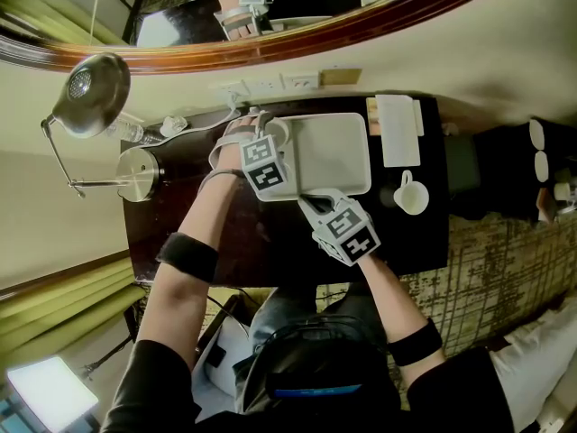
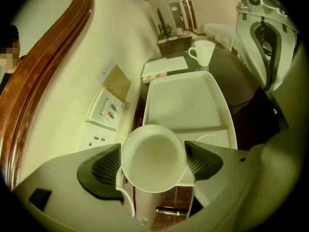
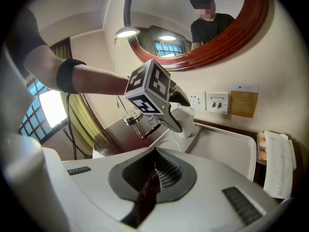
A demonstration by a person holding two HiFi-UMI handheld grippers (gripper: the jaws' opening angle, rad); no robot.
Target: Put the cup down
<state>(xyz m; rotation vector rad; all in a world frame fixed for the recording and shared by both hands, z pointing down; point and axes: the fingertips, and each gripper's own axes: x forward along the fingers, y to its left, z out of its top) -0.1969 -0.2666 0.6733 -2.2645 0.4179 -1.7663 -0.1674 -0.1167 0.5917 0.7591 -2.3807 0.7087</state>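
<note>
A: What has the left gripper (image 2: 152, 164) got?

B: Its jaws stand wide and are clamped on the cup (image 2: 153, 151). One dark pad (image 2: 102, 167) presses on each side of the white wall just under the rim, and the mouth faces back up along the jaws.

A: And the right gripper (image 3: 158, 170)?

B: Its jaws are together with nothing between them. It is held beside the left one and points out over the tray (image 3: 227, 151).

A: Where does the cup sit, reckoned from the left gripper?

B: Right between the jaws, over the tray's nearest corner. The flat of the tray runs on ahead of the jaws, and a second cup (image 2: 203, 52) stands well beyond its far end.

A: How will it handle?

B: I judge it to be glazed ceramic: stiff, smooth, likely slippery under the pads, and apt to chip if it drops. A hold across the wall looks sound. What seems to be the handle (image 2: 124, 197) curves away below the left pad, clear of the grip.

A: What is hidden?

B: The base. The bowl covers it from the left gripper view, and from the right gripper view the left gripper overlaps the cup, so I cannot tell whether the foot touches the tray.
</note>
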